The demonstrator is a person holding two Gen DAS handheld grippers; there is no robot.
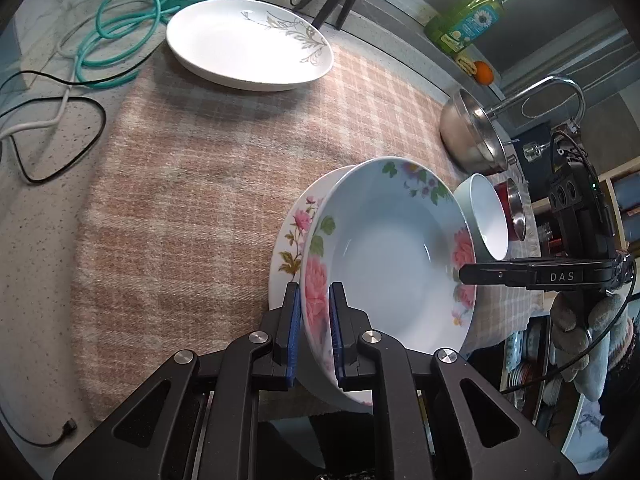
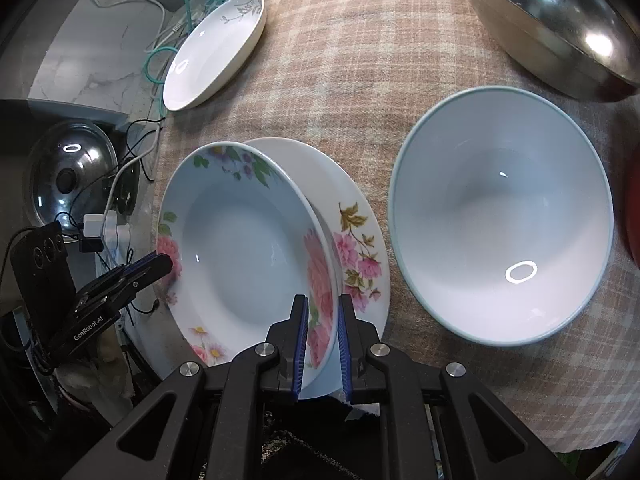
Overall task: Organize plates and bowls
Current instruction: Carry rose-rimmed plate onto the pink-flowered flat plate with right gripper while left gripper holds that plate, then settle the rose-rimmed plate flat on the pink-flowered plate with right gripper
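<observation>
both grippers, left gripper (image 1: 314, 336) and right gripper (image 2: 323, 344), clamp opposite rims of the tilted floral bowl (image 1: 388, 256) over the floral plate (image 1: 290, 240); checked cloth (image 1: 208, 184) lies open beyond; "das" and "genrobot.ai" are readable.

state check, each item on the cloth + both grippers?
Floral deep plate: tilted, held at opposite rims.
Flat floral plate: beneath it, on the cloth.
Pale-blue bowl: upright, empty, apart.
Leaf-pattern plate: empty, apart.
Left gripper: shut on rim.
Right gripper: shut on rim.
</observation>
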